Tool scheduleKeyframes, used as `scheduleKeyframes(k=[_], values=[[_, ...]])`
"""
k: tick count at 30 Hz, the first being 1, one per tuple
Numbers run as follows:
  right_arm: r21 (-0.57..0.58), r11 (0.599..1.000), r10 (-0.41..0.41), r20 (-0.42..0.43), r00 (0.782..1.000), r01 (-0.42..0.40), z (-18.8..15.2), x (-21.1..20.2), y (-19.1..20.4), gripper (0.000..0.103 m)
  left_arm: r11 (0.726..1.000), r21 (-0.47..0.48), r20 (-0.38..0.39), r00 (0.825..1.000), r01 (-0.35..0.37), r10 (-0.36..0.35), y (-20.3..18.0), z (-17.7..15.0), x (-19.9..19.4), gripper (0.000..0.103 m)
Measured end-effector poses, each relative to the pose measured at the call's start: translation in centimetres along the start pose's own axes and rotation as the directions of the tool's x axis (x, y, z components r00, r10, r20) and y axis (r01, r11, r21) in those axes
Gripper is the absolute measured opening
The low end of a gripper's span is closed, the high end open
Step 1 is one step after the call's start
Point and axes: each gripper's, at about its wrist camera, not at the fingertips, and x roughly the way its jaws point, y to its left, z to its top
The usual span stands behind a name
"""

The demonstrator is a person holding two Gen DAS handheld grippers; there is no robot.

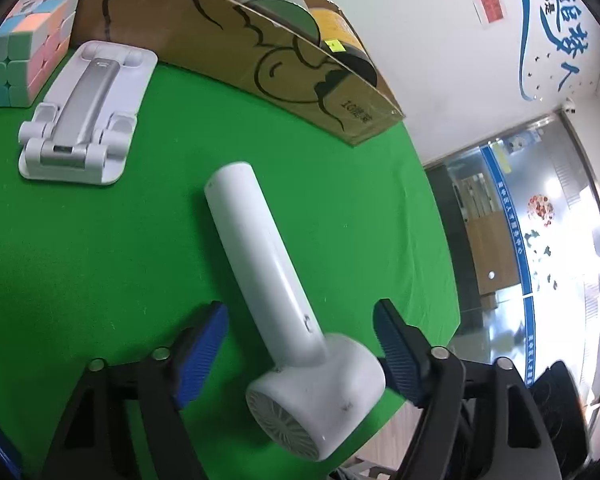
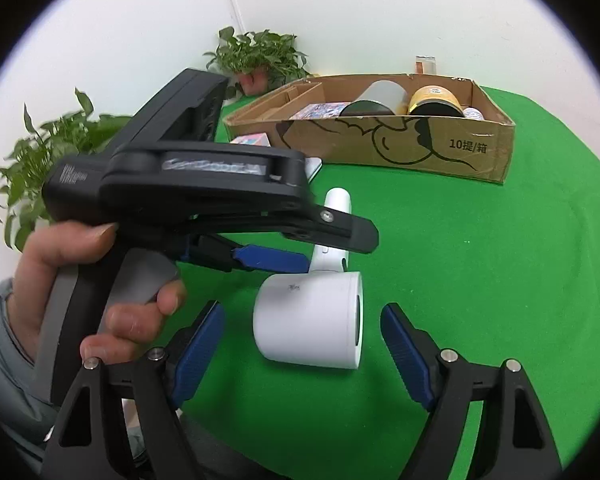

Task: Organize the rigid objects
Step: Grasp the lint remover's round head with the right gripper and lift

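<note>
Hairdryer (image 1: 284,312) near green table (image 1: 100,260) edge, between spread left tool (image 1: 300,356); right tool (image 2: 304,344) spread too.

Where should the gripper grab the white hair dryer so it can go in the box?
Probably by the handle, near where it meets the round head. The hair dryer lies flat on the green table, and its handle is slim and straight, narrower than the fat head. Come from above, one finger on each long side; the left gripper already straddles that spot, open.
</note>
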Motion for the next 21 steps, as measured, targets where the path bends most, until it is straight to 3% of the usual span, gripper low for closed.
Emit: scheduleKeyframes(k=[5, 8, 15, 17, 21], values=[[-0.034, 0.999, -0.034, -0.018, 0.999, 0.034, -0.4, 0.6, 1.2, 0.066, 1.000, -0.001, -0.030, 1.000, 0.003, -0.003, 0.2, -0.3, 0.0, 0.056], [-0.034, 0.999, -0.037, -0.024, 0.999, 0.036, -0.5, 0.6, 1.3, 0.058, 1.000, 0.013, -0.020, 1.000, 0.002, -0.002, -0.1, -1.1, 0.2, 0.054], [-0.050, 0.997, -0.068, -0.030, 0.997, 0.066, -0.4, 1.1, 1.6, 0.058, 1.000, 0.009, -0.021, 1.000, -0.005, 0.005, 0.0, -1.3, 0.2, 0.051], [-0.044, 0.997, -0.071, -0.029, 0.997, 0.070, -0.4, 1.1, 1.6, 0.058, 0.999, 0.005, -0.013, 0.999, -0.033, 0.033, 0.3, -1.2, 0.0, 0.032], [-0.034, 0.997, -0.075, -0.022, 0.997, 0.074, -0.4, 1.1, 1.6, 0.058, 1.000, 0.005, -0.013, 1.000, -0.027, 0.027, 0.6, -1.0, 0.0, 0.032]])
